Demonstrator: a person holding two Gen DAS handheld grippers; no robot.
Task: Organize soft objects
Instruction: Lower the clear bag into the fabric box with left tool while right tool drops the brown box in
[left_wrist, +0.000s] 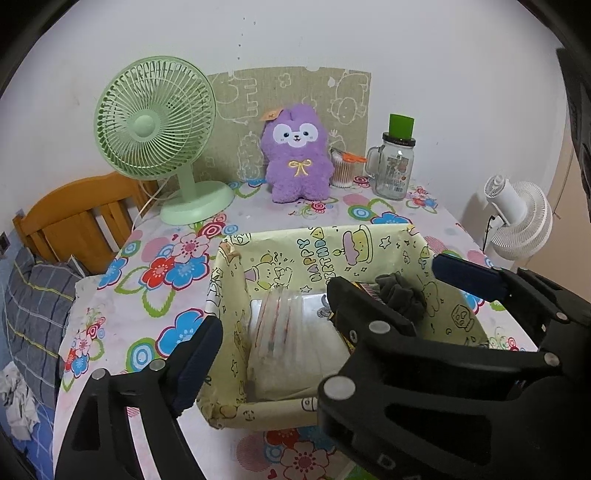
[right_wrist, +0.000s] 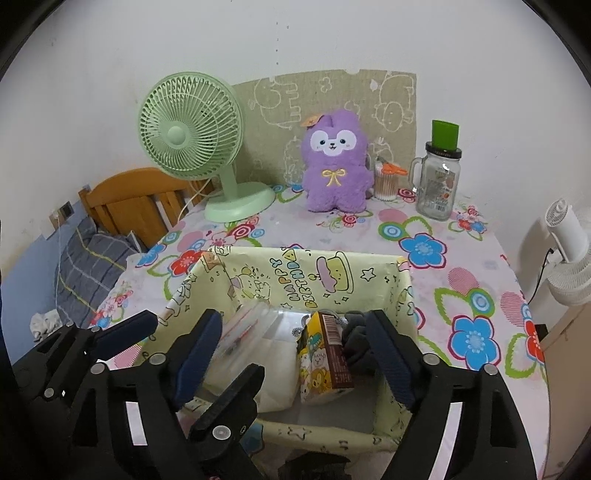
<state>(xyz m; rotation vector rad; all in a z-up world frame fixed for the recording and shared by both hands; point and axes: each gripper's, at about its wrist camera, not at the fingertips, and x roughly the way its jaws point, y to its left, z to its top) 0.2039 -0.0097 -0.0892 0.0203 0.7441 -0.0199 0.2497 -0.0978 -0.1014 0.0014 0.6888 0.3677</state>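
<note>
One purple plush toy sits upright at twelve o'clock beyond the paper-lined box; light and squashy, best pinched across its belly. Both left gripper and right gripper gape empty.

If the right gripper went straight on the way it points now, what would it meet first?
Most likely the small printed carton standing in the yellow box, which lies between the open fingers of the right gripper; the dark cloth sits just behind. Depth is uncertain.
</note>
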